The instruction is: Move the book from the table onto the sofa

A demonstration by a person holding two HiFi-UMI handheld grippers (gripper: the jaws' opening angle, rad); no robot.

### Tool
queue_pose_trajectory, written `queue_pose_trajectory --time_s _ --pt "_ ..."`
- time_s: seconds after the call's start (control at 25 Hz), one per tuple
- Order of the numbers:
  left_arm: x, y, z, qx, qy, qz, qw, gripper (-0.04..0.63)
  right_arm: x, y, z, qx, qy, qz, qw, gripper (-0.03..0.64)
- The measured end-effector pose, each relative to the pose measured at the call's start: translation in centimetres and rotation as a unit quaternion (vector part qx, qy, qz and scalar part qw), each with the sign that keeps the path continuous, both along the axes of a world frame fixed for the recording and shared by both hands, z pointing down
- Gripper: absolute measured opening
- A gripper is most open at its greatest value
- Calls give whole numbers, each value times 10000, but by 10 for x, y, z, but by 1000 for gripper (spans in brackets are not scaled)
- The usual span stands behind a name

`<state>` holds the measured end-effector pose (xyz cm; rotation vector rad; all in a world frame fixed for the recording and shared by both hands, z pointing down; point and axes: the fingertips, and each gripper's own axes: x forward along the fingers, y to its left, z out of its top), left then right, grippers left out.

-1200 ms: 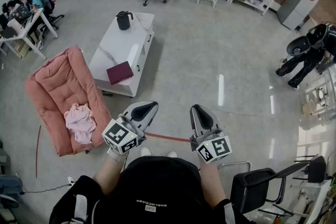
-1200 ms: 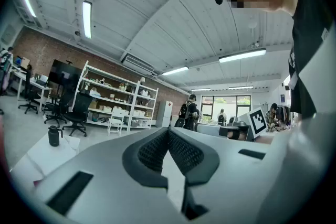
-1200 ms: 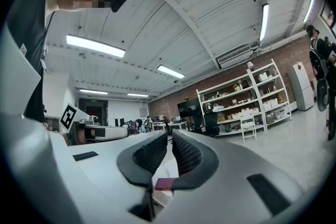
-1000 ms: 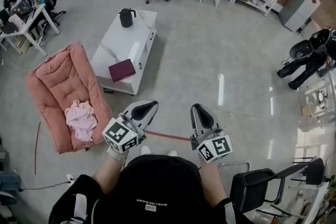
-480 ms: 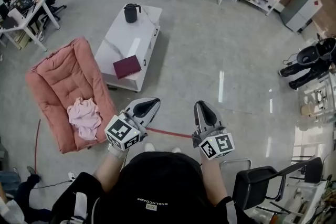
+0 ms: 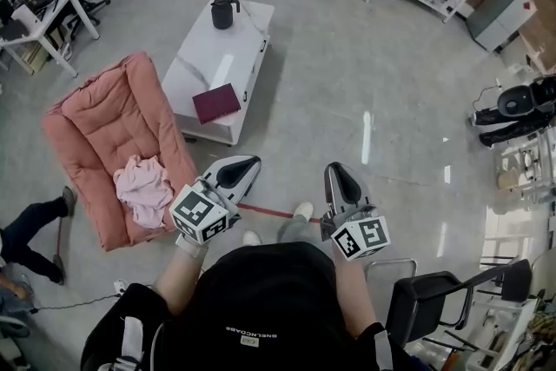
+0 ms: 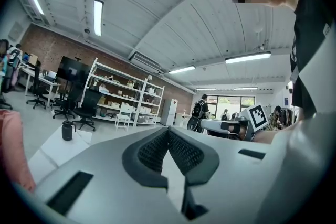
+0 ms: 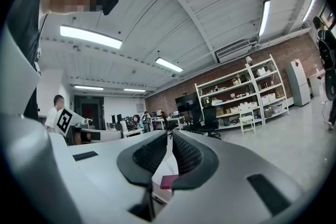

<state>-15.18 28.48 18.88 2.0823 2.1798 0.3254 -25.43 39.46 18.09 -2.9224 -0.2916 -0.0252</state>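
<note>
while both grippers hang level in front of the person, well short of the white table [image 6: 201, 56], neither one holds anything. the left gripper [image 6: 246, 162] has its jaws pressed together, and in the left gripper view the ribbed dark pads meet along one line with nothing between them. the right gripper [image 6: 334, 170] is closed the same way, pads meeting at the tips with only a thin slit lower down, and through that slit a bit of the dark red book [image 6: 216, 102] shows far off, untouched. the book lies flat and closed on the table's near end, close to the corner that faces the person, turned a little askew to the table's edges. its cover is plain maroon. a black jug [image 6: 225, 12] stands at the table's far end, well apart from the book. the pink sofa [image 6: 104, 122] sits just beside the table, on its left in the head view, with a crumpled pale pink cloth [image 6: 143, 184] on its near cushion.
</note>
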Motion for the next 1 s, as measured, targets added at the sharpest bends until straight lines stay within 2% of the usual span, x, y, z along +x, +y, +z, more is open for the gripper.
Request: queue_pose_trajectory --time_s 0.44,1.0 --pt "23 29 14 157 45 -193 9997 15 42 36 13 243 111 -214 9994 49" --pt "81 131 22 270 16 -737 9969 15 106 154 20 356 130 -673 9970 51"
